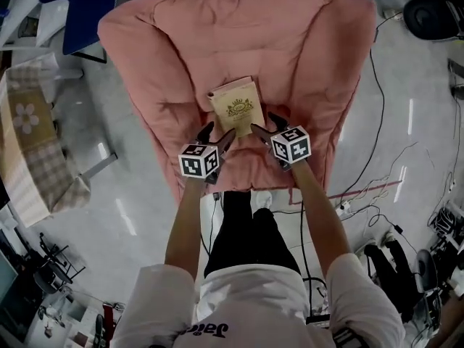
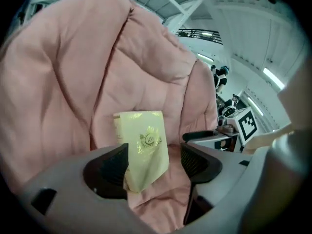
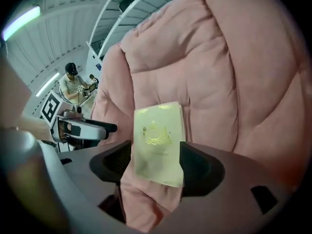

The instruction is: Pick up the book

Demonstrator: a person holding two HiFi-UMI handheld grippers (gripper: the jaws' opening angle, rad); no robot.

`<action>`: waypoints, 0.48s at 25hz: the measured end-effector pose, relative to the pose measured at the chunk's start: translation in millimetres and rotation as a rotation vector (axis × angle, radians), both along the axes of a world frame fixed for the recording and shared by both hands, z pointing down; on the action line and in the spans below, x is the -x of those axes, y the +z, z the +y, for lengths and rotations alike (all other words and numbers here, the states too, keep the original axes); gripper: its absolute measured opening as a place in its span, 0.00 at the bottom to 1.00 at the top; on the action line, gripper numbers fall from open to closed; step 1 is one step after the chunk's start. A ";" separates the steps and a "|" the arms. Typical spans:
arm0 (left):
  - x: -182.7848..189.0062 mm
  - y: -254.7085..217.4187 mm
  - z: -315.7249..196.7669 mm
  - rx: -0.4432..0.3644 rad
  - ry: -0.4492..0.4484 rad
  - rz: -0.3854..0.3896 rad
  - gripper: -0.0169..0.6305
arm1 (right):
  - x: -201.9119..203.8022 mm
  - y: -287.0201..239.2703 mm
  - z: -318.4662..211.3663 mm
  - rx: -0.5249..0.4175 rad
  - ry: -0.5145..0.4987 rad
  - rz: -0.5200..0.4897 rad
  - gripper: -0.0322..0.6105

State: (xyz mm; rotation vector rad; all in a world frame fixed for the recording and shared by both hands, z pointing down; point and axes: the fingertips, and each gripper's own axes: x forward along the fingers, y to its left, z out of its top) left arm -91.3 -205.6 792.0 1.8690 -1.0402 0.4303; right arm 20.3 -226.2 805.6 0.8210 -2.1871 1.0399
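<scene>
A cream book (image 1: 235,106) with a gold emblem lies on the seat of a pink padded chair (image 1: 304,56). Both grippers hover at the book's near edge, side by side. My left gripper (image 1: 217,138) stands open at the book's near left corner. My right gripper (image 1: 268,125) stands open at its near right corner. In the left gripper view the book (image 2: 144,140) shows in the gap of the open left gripper (image 2: 153,162), pads apart from it. In the right gripper view the book (image 3: 158,135) lies beyond the open right gripper (image 3: 155,165), untouched.
A table with a checked cloth (image 1: 29,143) stands at the left and a blue chair (image 1: 87,9) at the back left. Cables (image 1: 377,187) trail over the grey floor on the right. A person (image 3: 73,82) sits in the far background.
</scene>
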 end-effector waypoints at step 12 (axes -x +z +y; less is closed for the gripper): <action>5.8 92.9 -39.9 0.103 -0.147 0.108 0.56 | 9.7 103.2 -15.2 0.097 -0.033 -0.096 0.54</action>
